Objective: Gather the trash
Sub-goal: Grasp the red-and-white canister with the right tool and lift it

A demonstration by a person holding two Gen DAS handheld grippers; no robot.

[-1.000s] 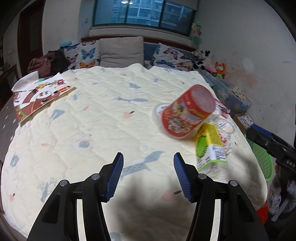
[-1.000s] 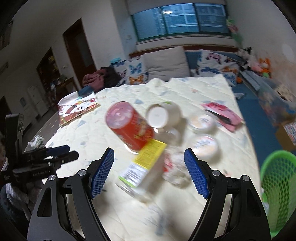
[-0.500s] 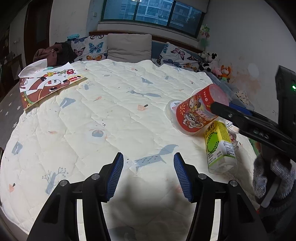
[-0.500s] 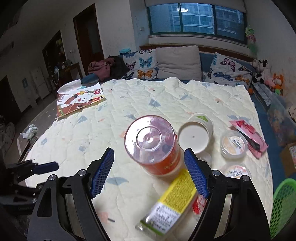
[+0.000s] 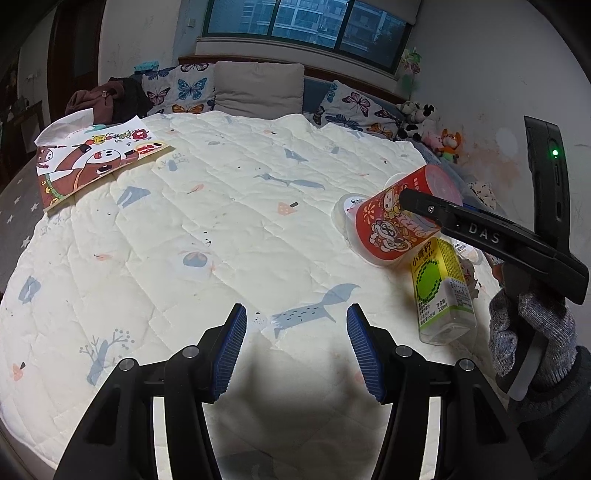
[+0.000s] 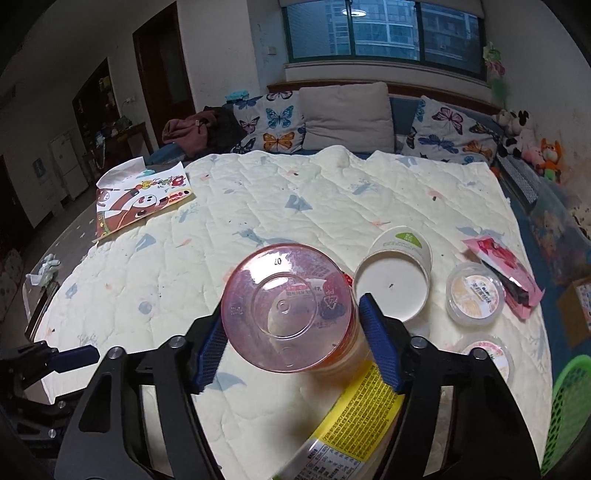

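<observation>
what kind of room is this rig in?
Most likely a home bedroom or living room: a quilted cover spread over a bed-like surface, butterfly cushions under a window, and stuffed toys along the wall.

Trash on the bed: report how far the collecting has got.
Done: nothing visibly binned; only the green mesh basket's edge shows. In hand: the right gripper brackets the red printed plastic cup; whether it is clamped is unclear. The left gripper is open. Left: the yellow-labelled bottle, white paper cup, two lidded tubs and pink wrapper.

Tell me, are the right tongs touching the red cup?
Touching. The right wrist view shows both blue pads of the right tongs pressed against the red cup.
</observation>
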